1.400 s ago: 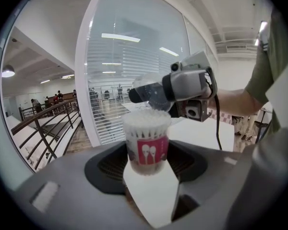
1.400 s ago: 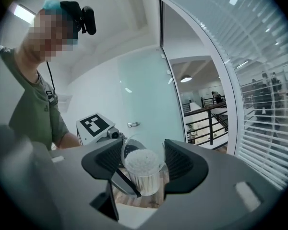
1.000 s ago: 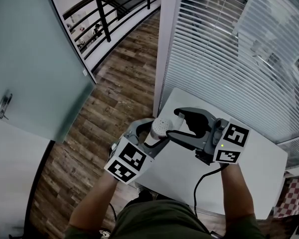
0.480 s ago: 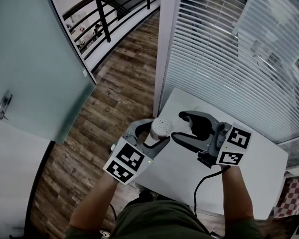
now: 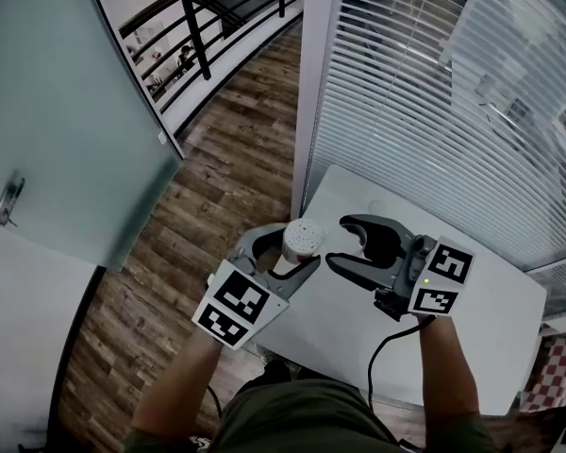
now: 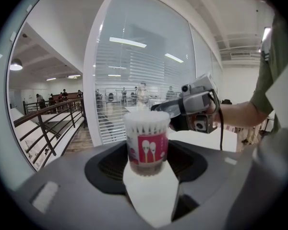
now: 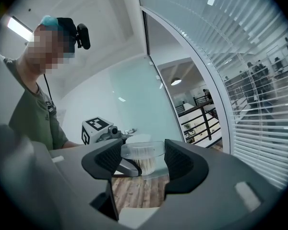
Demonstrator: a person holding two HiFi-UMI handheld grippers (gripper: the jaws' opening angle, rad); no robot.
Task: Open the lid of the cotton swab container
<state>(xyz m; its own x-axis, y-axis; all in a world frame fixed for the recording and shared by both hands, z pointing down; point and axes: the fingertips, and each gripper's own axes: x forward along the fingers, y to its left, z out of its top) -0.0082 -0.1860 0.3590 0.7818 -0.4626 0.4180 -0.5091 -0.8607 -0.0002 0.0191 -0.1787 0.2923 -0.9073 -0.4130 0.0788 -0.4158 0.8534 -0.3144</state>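
Note:
The cotton swab container (image 5: 302, 241) is a clear tub with a red label (image 6: 146, 150), its top uncovered and the white swab tips showing. It stands upright between the jaws of my left gripper (image 5: 291, 249), which is shut on its sides over the table's left edge. In the right gripper view the clear round lid (image 7: 143, 151) sits across the pads of my right gripper (image 7: 143, 159), shut on it. The lid is apart from the container (image 7: 144, 166), a short way to its right. The left gripper view shows my right gripper (image 6: 182, 107) just behind the container.
A white table (image 5: 453, 347) lies under both grippers, its left edge over a wooden floor (image 5: 217, 177). A glass wall with blinds (image 5: 434, 111) rises behind the table. A frosted glass door (image 5: 66, 111) and a black railing (image 5: 198, 36) stand to the left.
My right gripper has drawn a little right and down, away from the container's top, with the lid in it. The left gripper and container shifted slightly left.

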